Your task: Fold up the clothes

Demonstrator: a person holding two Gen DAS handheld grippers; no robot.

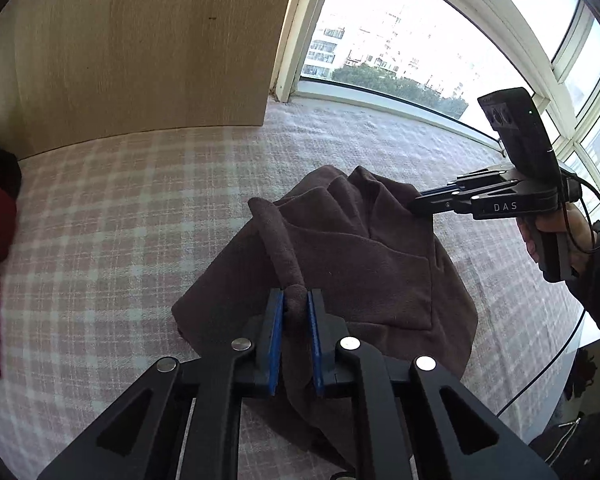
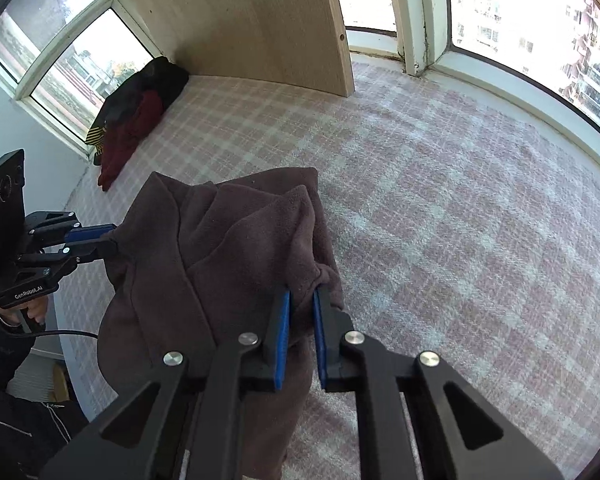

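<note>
A brown fleece garment [image 1: 364, 264] lies bunched on a bed covered with a pink-and-white plaid sheet [image 1: 120, 216], and both claws hold it by its upper edges so that part of it is raised off the sheet.

In the left wrist view, the left claw [image 1: 296, 304] pinches a thick rolled hem of the fleece between its blue pads [image 1: 275, 336]; the fabric fills the narrow gap between them and hangs down below the fingers. The roll runs up and away from the pads toward the top of the heap. To the right in the same view, the right claw [image 1: 414, 204] bites into the far right corner of the garment, its fingers nearly together on the cloth, with a hand [image 1: 556, 240] in a dark sleeve wrapped around its handle.

In the right wrist view, the right claw [image 2: 302, 300] grips a fold of the brown fleece garment [image 2: 220, 256] between its blue pads, the cloth squeezed tightly there and draping beneath. At the left of this view, the left claw [image 2: 114, 240] clamps the opposite edge of the garment, which is drawn out toward it.

A red garment [image 2: 130, 136] and dark clothes [image 2: 156, 76] sit piled in the far corner of the bed near a light wooden panel [image 2: 252, 20]. Windows [image 2: 540, 20] curve around the bed, showing apartment buildings outside.
</note>
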